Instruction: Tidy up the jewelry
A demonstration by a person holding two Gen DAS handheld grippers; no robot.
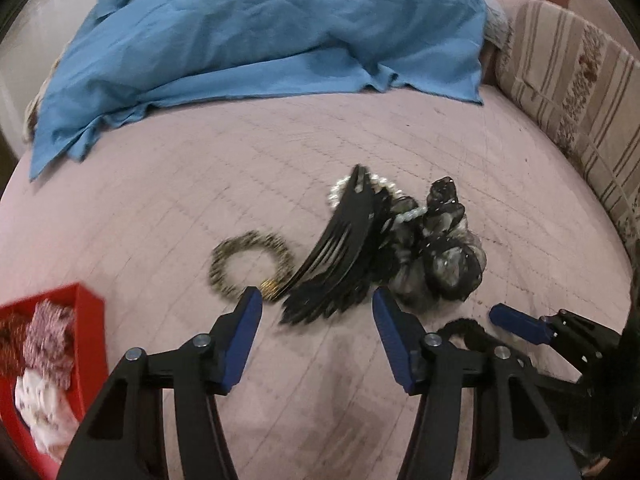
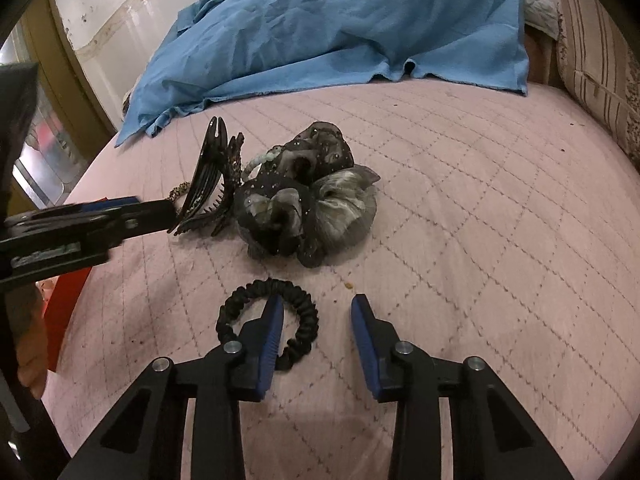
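Your left gripper (image 1: 318,296) hangs spread and empty just short of the black hair claw (image 1: 340,236) lying lengthwise away from it on the bed (image 1: 160,200), while your right gripper (image 2: 318,304), also spread, straddles the black hair tie (image 2: 306,320).

— What was seen of the bed (image 2: 460,184)?
— Matt quilted pink cloth; creased blue cloth (image 1: 256,32) was laid on it.
— And the hair claw (image 1: 344,236)?
— Glossy black plastic, beside a sheer gauzy scrunchie (image 2: 308,208).
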